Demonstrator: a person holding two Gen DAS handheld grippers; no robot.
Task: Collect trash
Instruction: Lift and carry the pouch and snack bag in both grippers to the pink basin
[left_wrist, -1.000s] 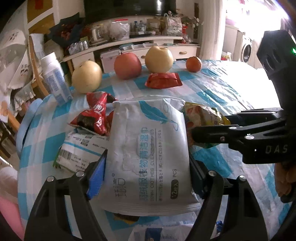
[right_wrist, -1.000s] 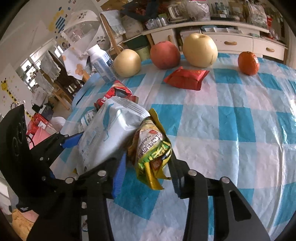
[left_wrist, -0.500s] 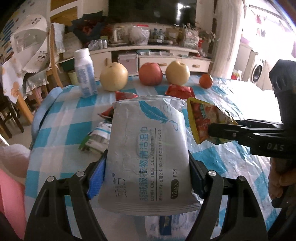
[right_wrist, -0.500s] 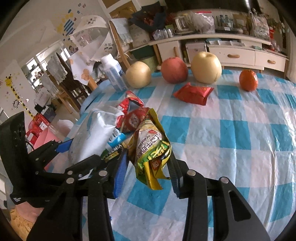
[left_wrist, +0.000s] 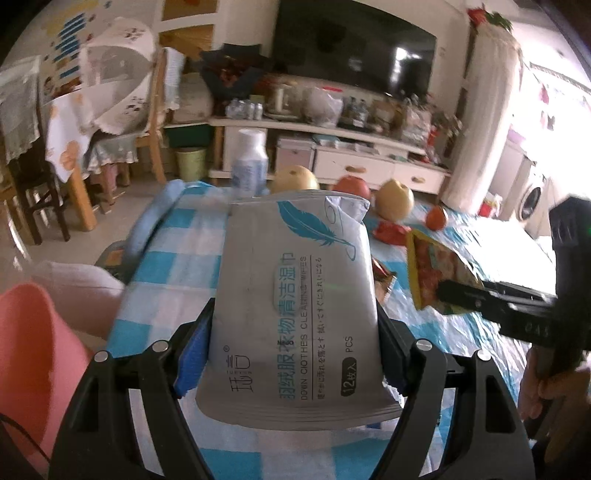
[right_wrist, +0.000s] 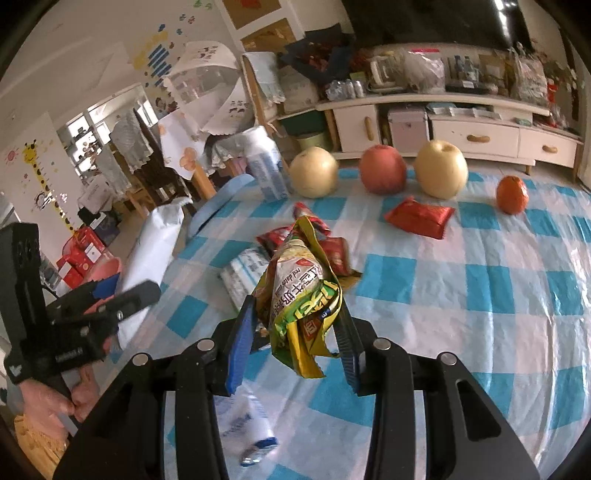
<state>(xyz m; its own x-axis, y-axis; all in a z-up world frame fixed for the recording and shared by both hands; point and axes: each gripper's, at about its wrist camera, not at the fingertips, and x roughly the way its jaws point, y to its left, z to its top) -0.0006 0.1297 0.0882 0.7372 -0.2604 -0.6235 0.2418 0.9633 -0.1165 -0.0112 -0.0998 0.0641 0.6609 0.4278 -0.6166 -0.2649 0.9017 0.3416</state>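
Left gripper (left_wrist: 295, 354) clamped on grey wet-wipes pack (left_wrist: 295, 299), long axis pointing forward. Pink bin (left_wrist: 33, 362) lies just down-left of it; probable drop target. Right gripper (right_wrist: 295, 343) pinches yellow-green snack wrapper (right_wrist: 301, 295), farther from the bin.

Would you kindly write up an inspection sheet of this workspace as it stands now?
Surface: table under a blue-and-white checked plastic cover.
Job's things: wipes pack and yellow wrapper held up; red wrappers, white packet and red packet lie on the table.
Clutter: two pears, apple, orange, bottle.
Grippers: left gripper shut on the wipes pack; right gripper shut on the yellow wrapper.
Cables: nothing seen.
Surroundings: pink bin, TV, cabinet, chairs.
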